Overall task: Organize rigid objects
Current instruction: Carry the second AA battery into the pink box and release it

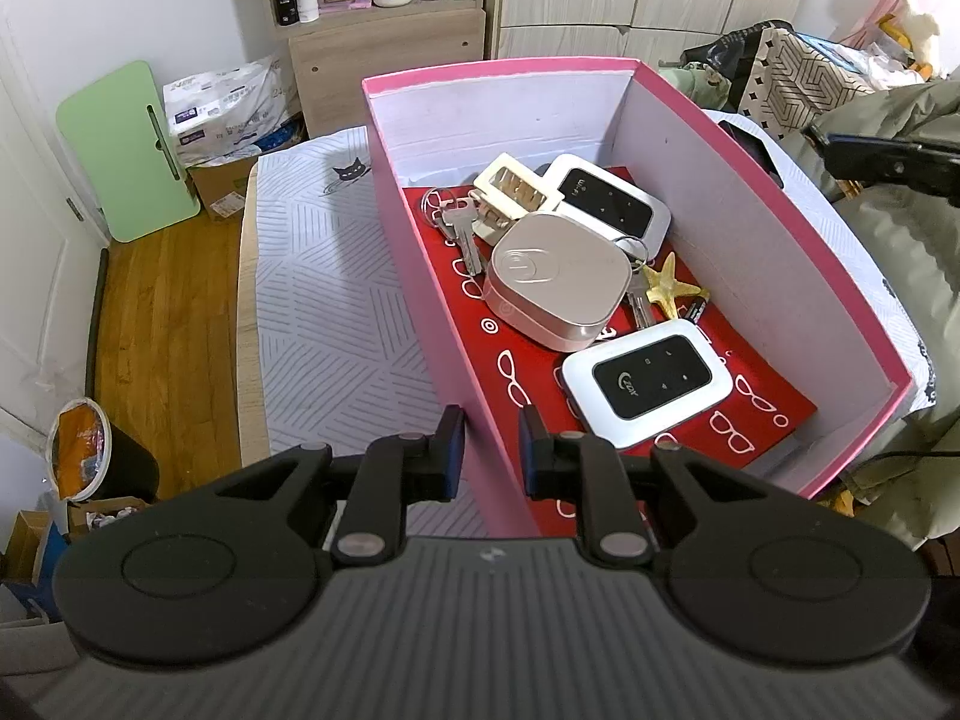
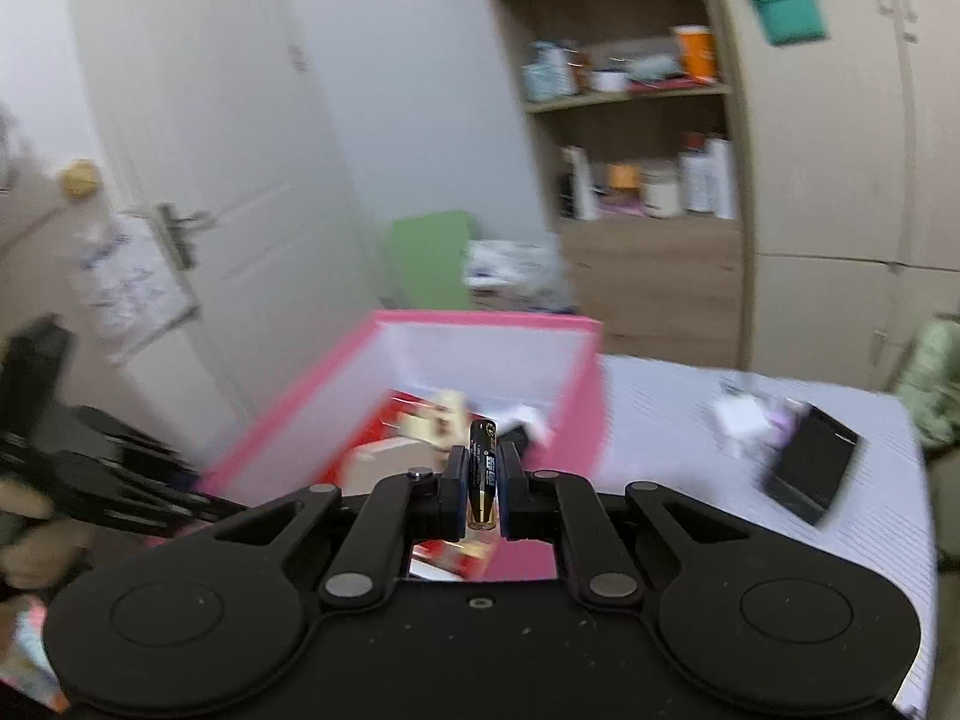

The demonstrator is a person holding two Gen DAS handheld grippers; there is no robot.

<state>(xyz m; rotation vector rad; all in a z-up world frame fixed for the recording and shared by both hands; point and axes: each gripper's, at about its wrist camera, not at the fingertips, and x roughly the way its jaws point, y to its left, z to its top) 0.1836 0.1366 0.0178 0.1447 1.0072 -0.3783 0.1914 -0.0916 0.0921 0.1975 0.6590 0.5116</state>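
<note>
Right claw (image 2: 482, 489) pinches a black battery (image 2: 483, 474) upright between its blue pads, held above the near end of the pink box (image 2: 480, 324). Left claw (image 1: 492, 450) is spread, its fingers straddling the box's left wall (image 1: 420, 276) without pressing it. Inside the box lie a silver square case (image 1: 555, 279), two white pocket routers (image 1: 645, 390), keys (image 1: 459, 228), a starfish (image 1: 666, 288) and another battery (image 1: 696, 306). The box stands on a striped table (image 1: 324, 300); the right view is blurred.
</note>
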